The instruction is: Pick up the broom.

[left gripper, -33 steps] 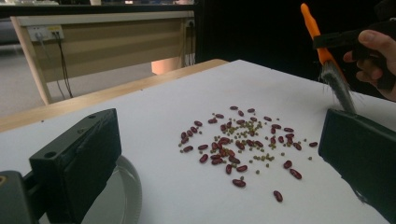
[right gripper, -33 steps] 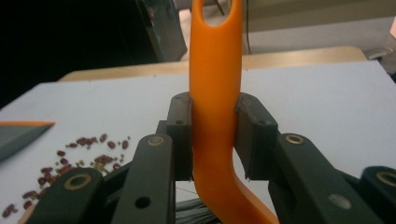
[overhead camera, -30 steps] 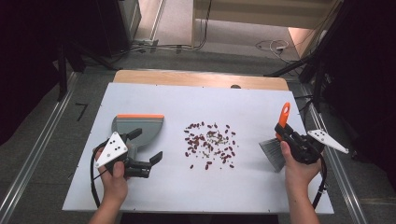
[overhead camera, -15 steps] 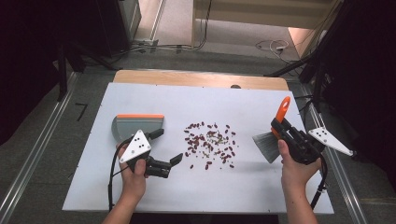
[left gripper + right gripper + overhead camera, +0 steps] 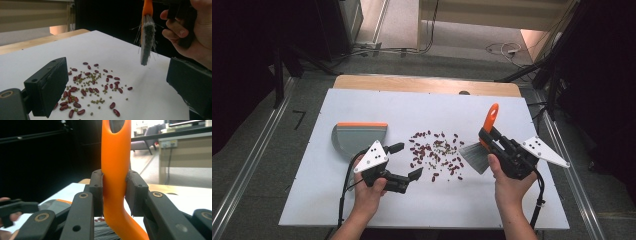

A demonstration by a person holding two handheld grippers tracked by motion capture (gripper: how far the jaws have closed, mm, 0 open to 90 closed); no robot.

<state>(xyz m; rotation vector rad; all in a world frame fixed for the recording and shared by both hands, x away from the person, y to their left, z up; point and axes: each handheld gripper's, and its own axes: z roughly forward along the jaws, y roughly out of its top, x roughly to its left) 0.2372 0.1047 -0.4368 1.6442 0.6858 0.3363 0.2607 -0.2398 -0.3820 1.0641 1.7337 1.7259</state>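
My right gripper is clamped on the orange handle of the brush, bristles hanging just right of the scattered beans on the white surface. My left gripper, jaws wide but just closing slightly, holds nothing, near the dustpan.

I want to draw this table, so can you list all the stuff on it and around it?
Red beans: many, dark red, scattered mid-table.
Green beans: many, small, green, mixed among the red ones.
Dustpan: one, grey with orange edge, table's left.
Brush: one, orange handle, grey bristles, held above the table, right of the beans.
Table: one, white top, wooden far edge.
Left gripper: one, black, jaws open, empty, left of the beans.
Right gripper: one, black, jaws shut on the brush handle.
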